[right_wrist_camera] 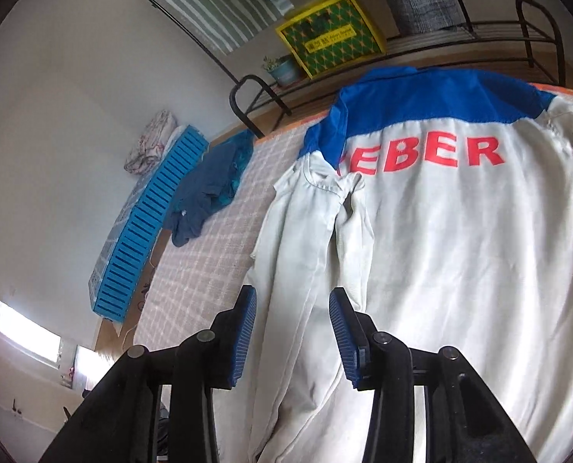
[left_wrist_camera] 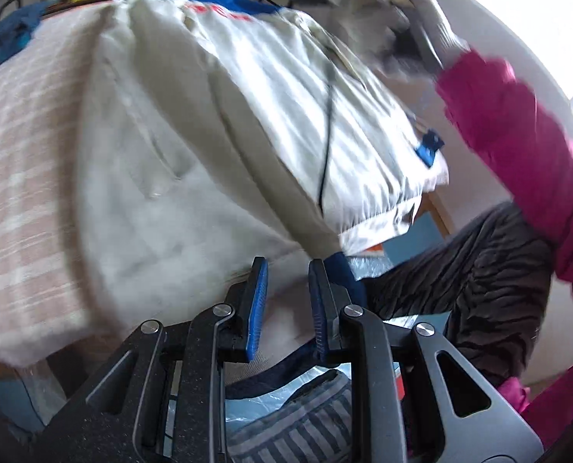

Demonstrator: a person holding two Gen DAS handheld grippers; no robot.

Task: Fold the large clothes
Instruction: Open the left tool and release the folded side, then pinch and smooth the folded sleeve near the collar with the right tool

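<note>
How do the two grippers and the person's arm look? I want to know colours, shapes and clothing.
Both the left gripper and the right gripper have black angular linkage arms with round silver rivets and flat fingers faced with ribbed blue pads. In the left wrist view, the right arm wears a magenta sleeve and a blurred whitish glove. No cables show on either.

Both views are lit by daylight. In the left wrist view a window [left_wrist_camera: 533, 11] at the upper right is blown out to white, and heavy motion blur is smeared across the jacket [left_wrist_camera: 217, 115]. The right wrist view is sharp and evenly lit. Strong fisheye bending and dark vignetted corners are seen in both.
</note>
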